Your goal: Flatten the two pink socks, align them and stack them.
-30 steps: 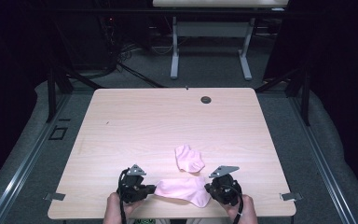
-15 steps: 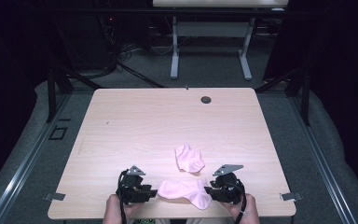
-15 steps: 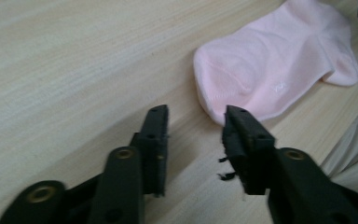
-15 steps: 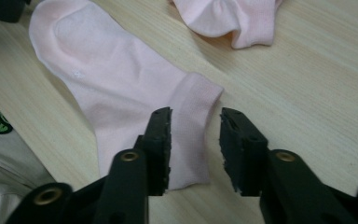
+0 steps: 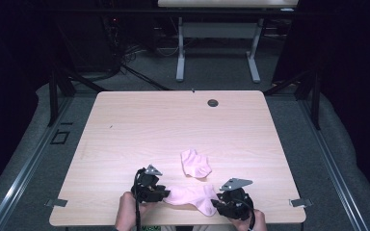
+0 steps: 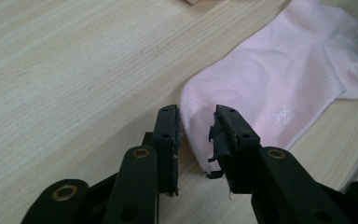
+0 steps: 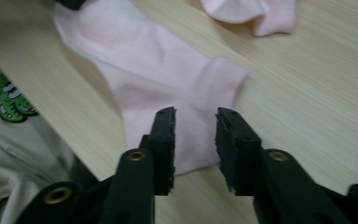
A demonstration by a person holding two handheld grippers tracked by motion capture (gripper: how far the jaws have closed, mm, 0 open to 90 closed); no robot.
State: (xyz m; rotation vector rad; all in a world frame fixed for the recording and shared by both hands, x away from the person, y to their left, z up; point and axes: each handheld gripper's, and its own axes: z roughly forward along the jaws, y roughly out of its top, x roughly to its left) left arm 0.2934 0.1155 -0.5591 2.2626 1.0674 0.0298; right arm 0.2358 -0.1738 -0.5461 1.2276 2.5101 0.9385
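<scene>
A flat pink sock (image 5: 190,195) lies along the table's front edge between my two grippers. My left gripper (image 5: 160,192) is at its toe end. In the left gripper view the jaws of my left gripper (image 6: 196,123) stand apart, and the sock's (image 6: 279,88) edge lies in the gap, unpressed. My right gripper (image 5: 217,204) is at the cuff end. My right gripper (image 7: 195,126) hangs open over the sock (image 7: 158,70), whose cloth lies below the gap. Both pairs of jaws have just been closing a little. A second, crumpled pink sock (image 5: 195,163) lies just beyond.
The light wooden table (image 5: 173,125) has a round cable hole (image 5: 213,102) near its far edge. The crumpled sock (image 7: 251,11) is close ahead of the right gripper. The person's clothing (image 7: 9,140) lies just past the table's front edge.
Both grippers were shut on the ends of the flat sock; now their jaws stand apart and the sock lies loose on the table. The left gripper has shifted slightly to the right.
</scene>
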